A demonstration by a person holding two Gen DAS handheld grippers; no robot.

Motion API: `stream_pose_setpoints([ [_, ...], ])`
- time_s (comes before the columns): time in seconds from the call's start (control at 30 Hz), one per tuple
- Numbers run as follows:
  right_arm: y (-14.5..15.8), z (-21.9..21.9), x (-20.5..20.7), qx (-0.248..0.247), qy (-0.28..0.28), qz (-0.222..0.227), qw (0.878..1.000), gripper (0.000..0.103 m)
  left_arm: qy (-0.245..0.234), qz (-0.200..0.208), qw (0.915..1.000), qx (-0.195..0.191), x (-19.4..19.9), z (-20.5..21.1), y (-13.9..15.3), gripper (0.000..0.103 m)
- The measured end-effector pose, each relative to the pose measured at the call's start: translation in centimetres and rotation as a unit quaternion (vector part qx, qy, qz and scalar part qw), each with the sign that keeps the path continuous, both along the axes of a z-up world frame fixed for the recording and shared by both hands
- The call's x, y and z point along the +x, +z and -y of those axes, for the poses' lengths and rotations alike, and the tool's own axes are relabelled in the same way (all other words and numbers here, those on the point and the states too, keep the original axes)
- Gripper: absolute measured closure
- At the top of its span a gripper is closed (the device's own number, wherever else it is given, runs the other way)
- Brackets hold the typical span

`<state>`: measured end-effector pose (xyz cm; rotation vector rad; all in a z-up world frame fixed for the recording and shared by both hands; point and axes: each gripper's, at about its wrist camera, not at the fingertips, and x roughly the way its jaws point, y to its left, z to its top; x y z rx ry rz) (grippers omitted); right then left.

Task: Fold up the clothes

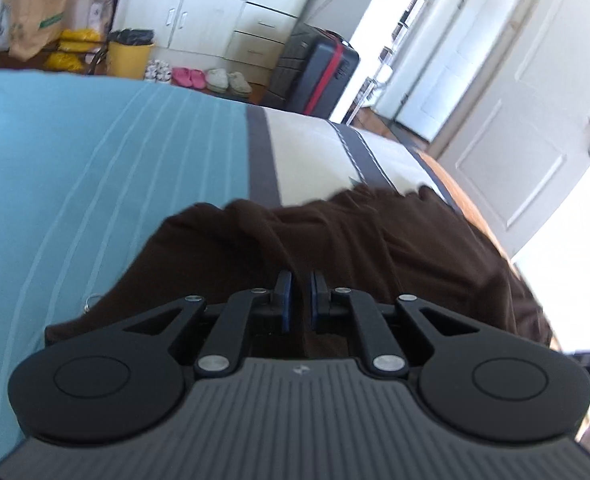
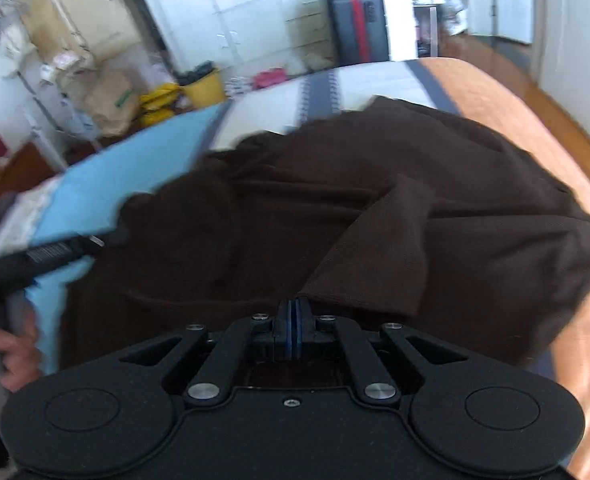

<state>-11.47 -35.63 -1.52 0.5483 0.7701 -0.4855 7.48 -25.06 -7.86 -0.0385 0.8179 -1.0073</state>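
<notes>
The left gripper (image 1: 300,280) has its blue pads nearly together, clamped on a ridge of the brown garment (image 1: 335,240) that runs up between them. The right gripper (image 2: 294,306) has its pads pressed flat together on a fold of the same garment (image 2: 375,200), at the near corner of a flap that rises away to the upper right.

The garment lies rumpled on the bed (image 1: 75,180), spread forward from both grippers across the cover's stripes. In the right wrist view, the left gripper's dark body (image 2: 35,262) reaches in at the garment's left edge, with the person's hand (image 2: 3,356) below it.

Left of the garment the bed's blue panel is bare; its right side lies on the orange panel (image 2: 515,120), near the bed's edge. Beyond its far edge are a dark band and a pale strip of cover, then the bed's far side.

Past the bed, on the floor, stand a yellow bin (image 1: 129,58), pairs of shoes (image 1: 197,78), a dark suitcase (image 1: 323,76) with a red strap, and paper bags (image 1: 35,20), all well apart from the garment. White cupboards (image 1: 215,12) stand behind them, and a white door (image 1: 535,120) is open to the right of the bed.
</notes>
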Motion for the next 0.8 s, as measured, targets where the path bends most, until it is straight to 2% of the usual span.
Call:
stream_pose_setpoints([
  [0.07, 0.3, -0.3, -0.3, 0.031, 0.011, 0.021, 0.999, 0.098, -0.011, 0.005, 0.9998, 0.014, -1.1, -0.3, 0.5, 0.087],
  [0.13, -0.3, -1.0, -0.8, 0.077, 0.02, 0.031, 0.996, 0.098, -0.013, -0.016, 0.9995, 0.022, -1.8, -0.8, 0.4, 0.078],
  [0.2, -1.3, -1.8, -1.5, 0.123, 0.028, 0.035, 0.991, 0.098, -0.019, -0.05, 0.9984, 0.015, -2.5, -1.6, 0.0, 0.074],
  [0.3, -2.1, -3.5, -2.3, 0.133, 0.037, 0.019, 0.99, 0.098, -0.032, -0.092, 0.9952, 0.002, -3.4, -2.1, -0.9, 0.073],
  [0.33, -1.8, -4.0, -2.2, 0.117, 0.039, 0.02, 0.992, 0.093, -0.037, -0.098, 0.9945, 0.0, -3.8, -2.1, -1.1, 0.071],
  [0.37, -1.5, -4.3, -2.1, 0.101, 0.039, 0.021, 0.994, 0.088, -0.04, -0.098, 0.9944, 0.003, -4.1, -2.0, -1.3, 0.07],
  [0.4, -0.9, -3.9, -2.0, 0.088, 0.024, 0.024, 0.996, 0.078, -0.042, -0.098, 0.9942, 0.004, -4.3, -1.9, -1.4, 0.07],
  [0.43, -0.5, -3.3, -2.0, 0.075, 0.006, 0.027, 0.997, 0.048, -0.043, -0.098, 0.9943, 0.005, -4.4, -1.9, -1.4, 0.07],
  [0.47, -0.2, -2.6, -2.3, 0.066, -0.02, 0.034, 0.997, 0.031, -0.043, -0.098, 0.9943, 0.005, -4.6, -1.9, -1.5, 0.07],
  [0.53, -0.2, -1.0, -2.8, 0.064, -0.066, 0.053, 0.994, 0.02, -0.041, -0.102, 0.994, -0.001, -4.8, -2.2, -1.5, 0.07],
  [0.57, -1.0, 0.2, -2.9, 0.092, -0.085, 0.063, 0.99, 0.015, -0.032, -0.106, 0.9938, -0.01, -5.0, -2.7, -1.6, 0.07],
  [0.6, -2.0, 1.5, -2.9, 0.124, -0.107, 0.074, 0.984, 0.015, -0.022, -0.11, 0.9935, -0.017, -5.2, -3.3, -1.7, 0.069],
  [0.67, -4.8, 3.6, -3.9, 0.226, -0.176, 0.107, 0.952, 0.015, -0.004, -0.127, 0.9914, -0.031, -5.8, -4.6, -2.4, 0.068],
  [0.7, -5.8, 4.2, -4.3, 0.259, -0.199, 0.122, 0.937, 0.015, 0.001, -0.139, 0.9896, -0.038, -5.9, -5.1, -2.8, 0.068],
  [0.77, -6.7, 4.6, -4.6, 0.271, -0.226, 0.133, 0.926, 0.015, 0.008, -0.158, 0.9863, -0.046, -5.7, -5.8, -3.3, 0.068],
  [0.8, -6.4, 4.5, -4.6, 0.252, -0.233, 0.133, 0.93, 0.015, 0.008, -0.163, 0.9855, -0.049, -5.6, -5.8, -3.3, 0.068],
])
